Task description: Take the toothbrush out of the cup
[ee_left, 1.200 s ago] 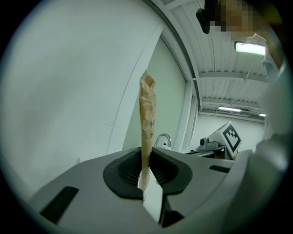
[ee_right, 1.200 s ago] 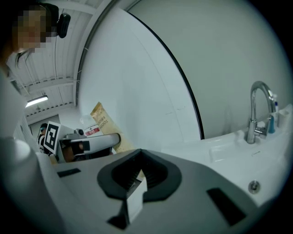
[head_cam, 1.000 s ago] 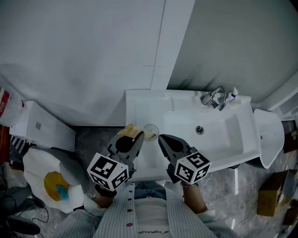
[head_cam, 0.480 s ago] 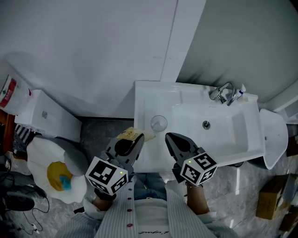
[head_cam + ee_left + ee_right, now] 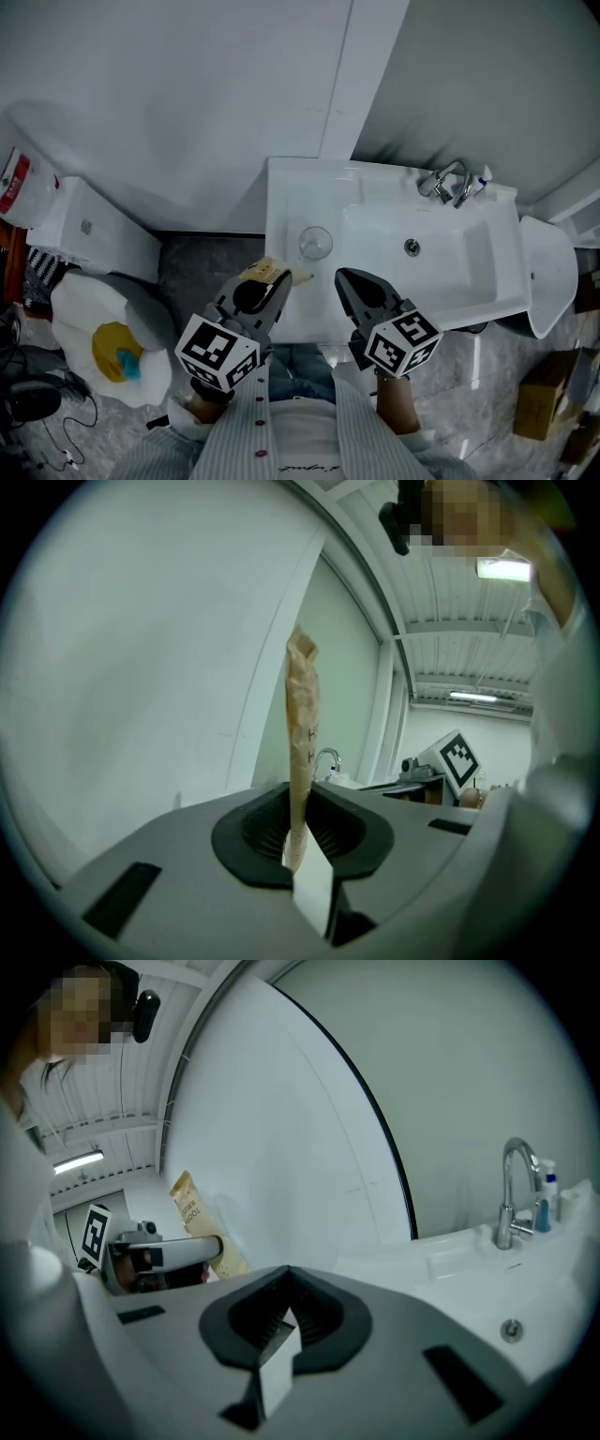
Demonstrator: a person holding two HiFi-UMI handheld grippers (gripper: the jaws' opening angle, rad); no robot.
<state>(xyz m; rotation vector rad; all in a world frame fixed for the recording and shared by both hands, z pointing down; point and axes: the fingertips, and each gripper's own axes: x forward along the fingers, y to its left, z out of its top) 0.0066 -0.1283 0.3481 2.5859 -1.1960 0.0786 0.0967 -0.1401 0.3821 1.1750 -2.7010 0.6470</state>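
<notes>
- Head view: the left gripper (image 5: 279, 279) has its jaws closed on the toothbrush (image 5: 266, 272), which is sealed in a tan paper wrapper.
- The toothbrush is out of the cup (image 5: 315, 243). It is held over the front left corner of the sink (image 5: 291, 187), and its near end is close to the cup but apart from it.
- The clear cup stands upright on the sink's flat left ledge, just beyond and between the two gripper tips.
- Left gripper view: the wrapped toothbrush (image 5: 302, 733) rises upright from between the pads of the left gripper (image 5: 300, 829), with the wall behind it.
- Right gripper view: the jaws of the right gripper (image 5: 281, 1321) are closed together with nothing between them. It points across the sink beside the left gripper, and the two do not touch.
- The faucet (image 5: 448, 183) and a small bottle (image 5: 484, 178) stand at the far right corner of the basin. The drain (image 5: 412, 247) lies in the bowl, well apart from the cup.
- Left of the sink stand a white cistern (image 5: 94, 234) and a white cover with a yellow patch (image 5: 108, 352).
- A cardboard box (image 5: 553, 384) sits on the floor at the right.
</notes>
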